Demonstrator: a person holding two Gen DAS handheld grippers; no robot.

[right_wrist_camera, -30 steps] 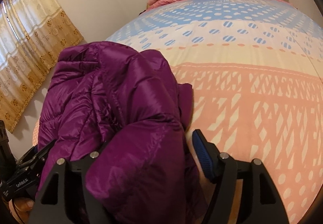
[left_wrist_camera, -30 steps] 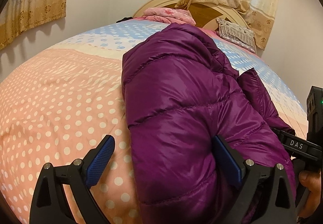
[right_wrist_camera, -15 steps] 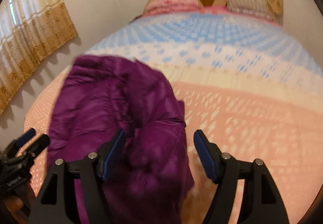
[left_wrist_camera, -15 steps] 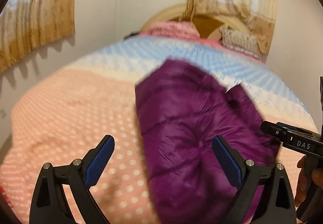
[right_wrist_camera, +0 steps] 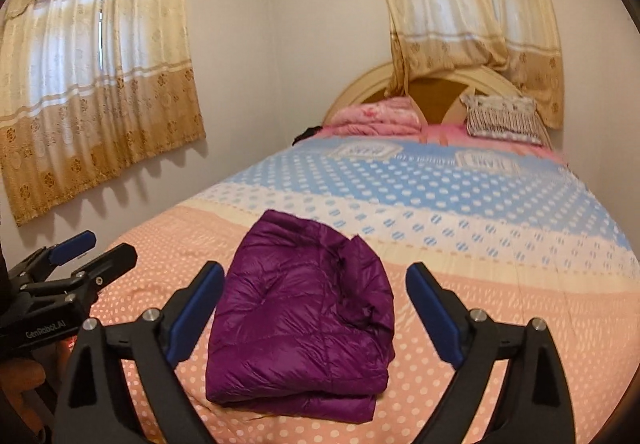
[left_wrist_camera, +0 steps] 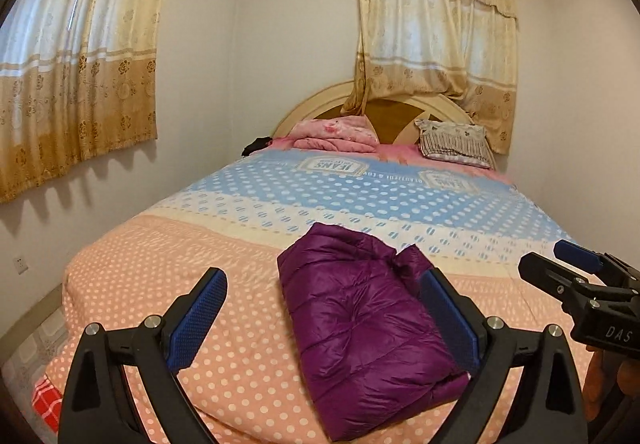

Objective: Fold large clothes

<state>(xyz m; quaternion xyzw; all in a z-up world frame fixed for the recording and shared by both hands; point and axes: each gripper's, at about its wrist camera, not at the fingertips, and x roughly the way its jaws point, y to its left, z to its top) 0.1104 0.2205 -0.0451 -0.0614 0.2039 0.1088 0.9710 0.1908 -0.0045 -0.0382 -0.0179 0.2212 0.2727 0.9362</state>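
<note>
Home bedroom. Large bed (left_wrist_camera: 160, 268) with polka-dot quilt in peach, cream, blue bands; arched wooden headboard (left_wrist_camera: 384, 112); fringed pillow (left_wrist_camera: 454, 144) and folded pink blanket (left_wrist_camera: 336, 134) at head. Gold floral curtains (left_wrist_camera: 76, 56) over two windows, white walls, wall socket (left_wrist_camera: 20, 264) low down.

A purple quilted puffer jacket (left_wrist_camera: 360, 320) lies folded into a compact, roughly rectangular bundle on a polka-dotted bedspread (left_wrist_camera: 224, 256), resting on its peach-coloured band near the foot of the bed. Its glossy fabric shows stitched channels and soft creases. Layers stack at the near edge, while a rumpled fold rises at the far right corner, close to the cream band. Nothing touches the bundle; it sits flat and alone.
</note>
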